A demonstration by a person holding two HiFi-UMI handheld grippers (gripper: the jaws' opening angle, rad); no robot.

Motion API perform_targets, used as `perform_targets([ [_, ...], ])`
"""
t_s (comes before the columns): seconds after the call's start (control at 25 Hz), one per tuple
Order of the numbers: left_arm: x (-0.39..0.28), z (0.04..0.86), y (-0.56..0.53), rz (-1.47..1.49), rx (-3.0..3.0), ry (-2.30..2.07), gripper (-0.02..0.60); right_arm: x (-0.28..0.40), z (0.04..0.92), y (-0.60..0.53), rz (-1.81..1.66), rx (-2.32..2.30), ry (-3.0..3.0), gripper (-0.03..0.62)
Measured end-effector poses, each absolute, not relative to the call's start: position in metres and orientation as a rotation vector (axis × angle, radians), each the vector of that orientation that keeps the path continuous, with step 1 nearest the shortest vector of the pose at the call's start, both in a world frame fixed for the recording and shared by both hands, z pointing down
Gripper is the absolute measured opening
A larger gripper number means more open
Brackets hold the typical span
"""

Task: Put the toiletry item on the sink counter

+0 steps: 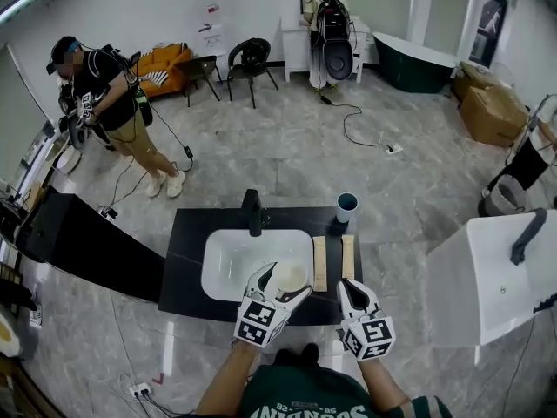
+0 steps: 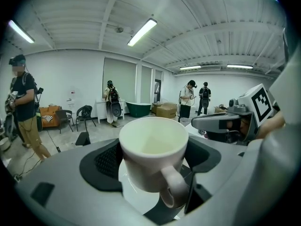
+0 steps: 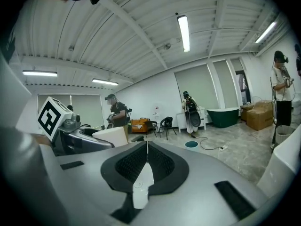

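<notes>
Head view, left hand-held gripper outstretched, clamping mug over sink

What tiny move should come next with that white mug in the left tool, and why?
Probably shift the mug sideways, then lower it. The left tool grips it above the white basin, not yet over the black counter, which has bare room left of the basin.

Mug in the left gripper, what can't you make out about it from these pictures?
- Mug base: left gripper view, hidden by the mug's own wall.
- Mug handle: head view, covered by the left gripper.
- Whether it touches the sink: head view, too small to tell.
</notes>
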State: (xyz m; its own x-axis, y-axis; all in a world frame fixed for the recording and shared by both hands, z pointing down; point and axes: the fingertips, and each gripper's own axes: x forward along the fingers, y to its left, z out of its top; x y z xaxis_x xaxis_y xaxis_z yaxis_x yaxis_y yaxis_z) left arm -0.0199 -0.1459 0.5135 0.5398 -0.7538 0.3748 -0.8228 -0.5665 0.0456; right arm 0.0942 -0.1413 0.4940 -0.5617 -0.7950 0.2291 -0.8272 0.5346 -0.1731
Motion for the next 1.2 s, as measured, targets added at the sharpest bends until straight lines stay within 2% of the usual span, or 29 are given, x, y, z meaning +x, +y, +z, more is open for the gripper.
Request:
perform_targets([
  [1.2,-0.006,0.514,-0.177,0.499,2.593,-1.34,0.416,0.098,0.491,-0.164,0.343,1.37,-2.656,0.043],
])
